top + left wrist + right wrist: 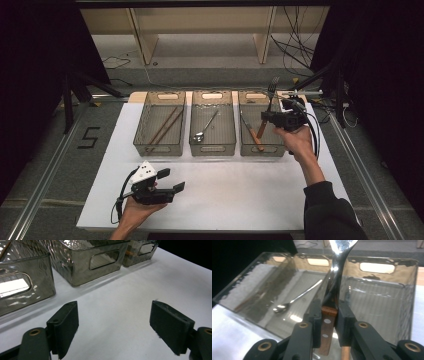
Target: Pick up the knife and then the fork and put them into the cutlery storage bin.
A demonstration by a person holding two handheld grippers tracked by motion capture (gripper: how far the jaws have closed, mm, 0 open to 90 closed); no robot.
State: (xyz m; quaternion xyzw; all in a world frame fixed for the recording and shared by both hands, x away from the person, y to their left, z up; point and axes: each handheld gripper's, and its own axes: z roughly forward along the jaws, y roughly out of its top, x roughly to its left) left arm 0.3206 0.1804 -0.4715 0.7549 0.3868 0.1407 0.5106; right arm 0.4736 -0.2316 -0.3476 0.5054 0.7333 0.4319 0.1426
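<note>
A fork point(270, 97) with a wooden handle stands upright, tines up, over the right-hand clear bin point(261, 150). My right gripper point(267, 118) is shut on it where the metal neck meets the handle. In the right gripper view the jaws pinch the fork point(336, 267) from both sides, gripper point(329, 315), with the right-hand bin point(387, 261) beyond. My left gripper point(171, 180) rests low over the near left part of the white table point(225, 190), open. In the left gripper view its jaws stand wide apart, gripper point(113, 325), with only bare table between them.
Three clear bins stand in a row at the back. The left bin point(159, 149) holds chopsticks point(165, 126). A spoon point(206, 127) lies in the middle bin point(212, 148). A wooden-handled utensil point(252, 134) rests in the right-hand bin. Cables and a shelf frame lie beyond.
</note>
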